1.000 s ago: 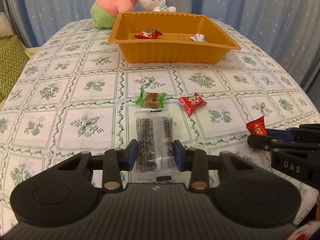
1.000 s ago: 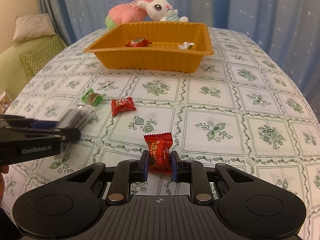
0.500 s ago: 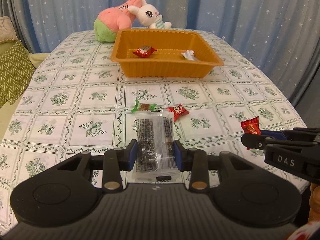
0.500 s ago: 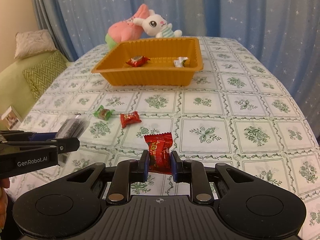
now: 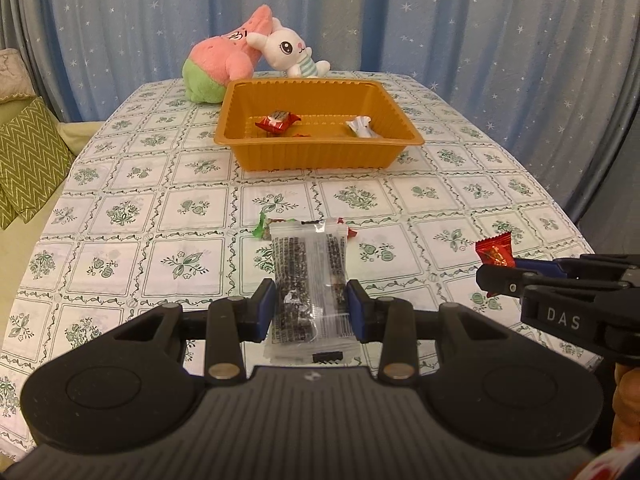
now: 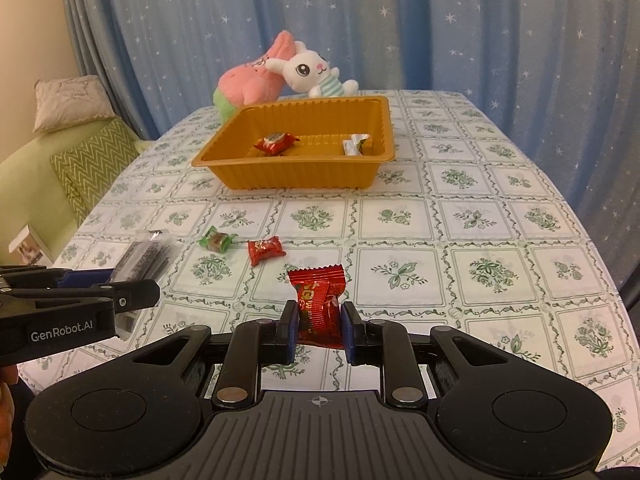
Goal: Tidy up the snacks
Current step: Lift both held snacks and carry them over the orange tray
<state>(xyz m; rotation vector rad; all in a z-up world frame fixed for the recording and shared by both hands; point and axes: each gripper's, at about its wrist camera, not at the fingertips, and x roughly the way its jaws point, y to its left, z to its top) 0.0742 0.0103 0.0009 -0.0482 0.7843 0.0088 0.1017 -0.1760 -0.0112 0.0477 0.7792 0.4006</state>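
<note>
done: two sweets in far tray | left claw clamped on clear packet | right claw clamped on red sweet | left: two on bench (near middle)

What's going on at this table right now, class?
A person is tidying snacks with two handheld grippers. The left gripper is shut on a clear packet of dark sticks, and the right gripper is shut on a red candy. The orange tray ahead already holds two sweets. A green-wrapped candy and another red one lie on the tablecloth.
</note>
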